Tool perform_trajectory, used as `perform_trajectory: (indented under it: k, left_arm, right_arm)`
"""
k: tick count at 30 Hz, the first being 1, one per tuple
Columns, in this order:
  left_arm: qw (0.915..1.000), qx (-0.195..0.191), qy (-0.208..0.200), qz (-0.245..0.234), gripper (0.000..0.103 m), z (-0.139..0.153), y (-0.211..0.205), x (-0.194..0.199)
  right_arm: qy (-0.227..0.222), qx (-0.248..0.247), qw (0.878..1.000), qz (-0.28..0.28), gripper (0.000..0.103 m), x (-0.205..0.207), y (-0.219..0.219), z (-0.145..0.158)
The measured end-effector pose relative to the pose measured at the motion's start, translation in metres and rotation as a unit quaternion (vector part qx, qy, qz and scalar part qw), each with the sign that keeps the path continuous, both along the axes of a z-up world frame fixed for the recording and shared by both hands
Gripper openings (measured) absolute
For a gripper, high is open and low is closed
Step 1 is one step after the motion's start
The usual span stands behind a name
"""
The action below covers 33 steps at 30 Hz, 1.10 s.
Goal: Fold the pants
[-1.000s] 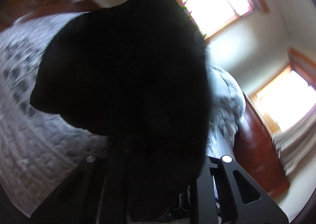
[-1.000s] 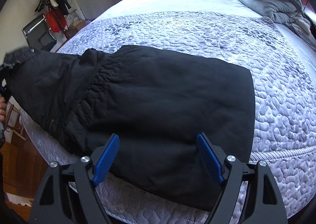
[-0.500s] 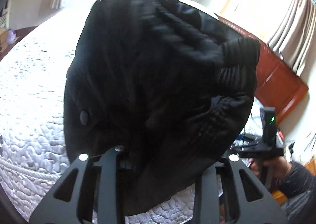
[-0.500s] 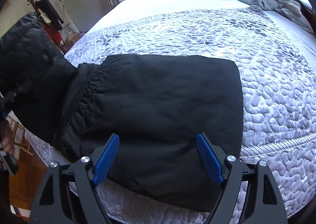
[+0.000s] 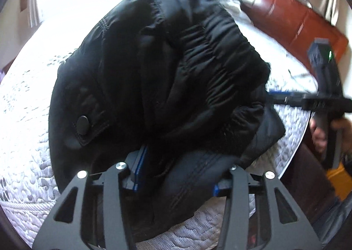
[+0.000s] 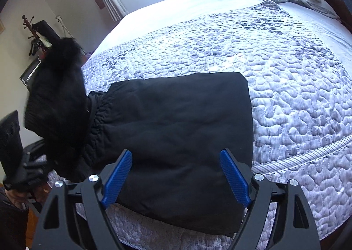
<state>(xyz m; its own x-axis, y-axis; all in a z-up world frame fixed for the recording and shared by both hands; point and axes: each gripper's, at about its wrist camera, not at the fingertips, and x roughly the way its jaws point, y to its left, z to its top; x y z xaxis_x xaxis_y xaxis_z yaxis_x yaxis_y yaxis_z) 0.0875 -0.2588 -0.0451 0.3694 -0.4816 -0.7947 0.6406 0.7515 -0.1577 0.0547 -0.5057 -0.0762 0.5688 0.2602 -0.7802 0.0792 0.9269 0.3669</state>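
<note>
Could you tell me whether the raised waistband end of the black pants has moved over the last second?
Yes. In the right wrist view the waistband end has swung rightward, away from the coat rack, toward the folded part.

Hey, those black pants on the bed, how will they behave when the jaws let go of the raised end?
The black pants look padded and floppy: the raised waistband end bunches, so it will probably slump as the left gripper's jaws open. The quilted bedspread looks textured, so sliding seems unlikely.

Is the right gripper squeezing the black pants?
No. The right gripper hangs wide open over the black pants lying on the bed, its blue pads pinching no cloth.
</note>
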Motion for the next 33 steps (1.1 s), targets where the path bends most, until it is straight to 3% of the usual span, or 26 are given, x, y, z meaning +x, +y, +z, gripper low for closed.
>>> perform_trajectory:
  k: [6, 10, 14, 19, 27, 33]
  left_arm:
    - [0.9999, 0.009, 0.002, -0.012, 0.054, -0.006, -0.014, -0.008]
    - [0.9995, -0.021, 0.019, 0.015, 0.068, -0.021, 0.012, -0.017]
    - [0.9977, -0.046, 0.023, 0.044, 0.076, -0.017, 0.032, -0.026]
    - [0.9893, -0.1, 0.029, 0.102, 0.088, -0.004, 0.066, -0.036]
    - [0.9709, -0.088, 0.037, 0.219, 0.09, -0.003, 0.126, -0.026]
    - [0.9624, -0.086, 0.045, 0.254, 0.091, 0.001, 0.145, -0.02]
  right_arm:
    - [-0.015, 0.013, 1.0, -0.006, 0.088, 0.0, -0.003, 0.009]
    - [-0.029, 0.048, 0.998, -0.01, 0.094, 0.002, -0.006, 0.017]
    - [-0.037, 0.082, 0.996, -0.002, 0.099, 0.009, -0.002, 0.025]
    - [-0.037, 0.138, 0.99, 0.013, 0.099, 0.021, 0.003, 0.028]
    - [-0.004, 0.203, 0.979, 0.021, 0.099, 0.032, 0.016, 0.012]
    - [0.032, 0.244, 0.969, 0.009, 0.099, 0.045, 0.029, -0.01]
